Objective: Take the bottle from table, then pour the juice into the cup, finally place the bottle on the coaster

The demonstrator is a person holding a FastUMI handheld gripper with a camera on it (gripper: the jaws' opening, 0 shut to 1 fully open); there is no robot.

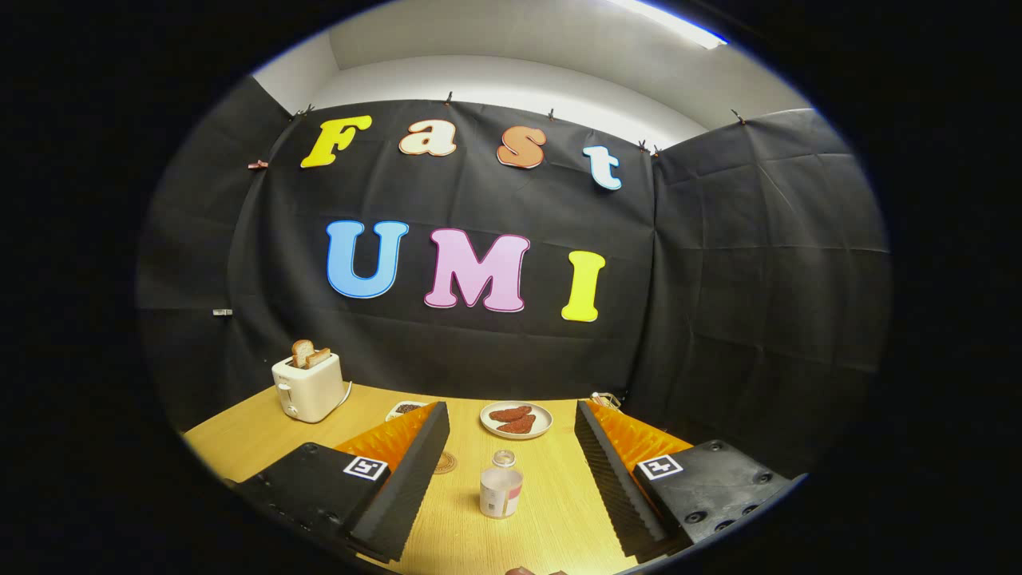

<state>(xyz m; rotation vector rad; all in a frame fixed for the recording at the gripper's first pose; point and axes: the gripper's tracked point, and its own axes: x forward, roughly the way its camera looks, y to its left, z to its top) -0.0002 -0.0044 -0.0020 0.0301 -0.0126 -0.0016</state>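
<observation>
The gripper (511, 447) is spread wide, holding nothing. One bottle (501, 493) stands upright on the wooden table (239, 439) in the lower centre, between the fingers, touching neither. One coaster (445, 462) lies left of it. Beyond: one plate (516, 420) (two reddish pieces), one toaster (308, 387) holding two toast slices.

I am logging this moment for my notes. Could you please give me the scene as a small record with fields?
gripper: gripper open, fingers spread wide, holding nothing
bottle: small bottle with a label, upright on the wooden table, between the fingers, touching neither
coaster: round coaster on the table, next to the left finger, partly hidden by it
plate: plate with two reddish-brown pieces, beyond the bottle
toaster: white toaster with bread slices sticking out, far left on the table
small dish: dish with dark contents, between toaster and plate
task state: bottle not yet grasped
</observation>
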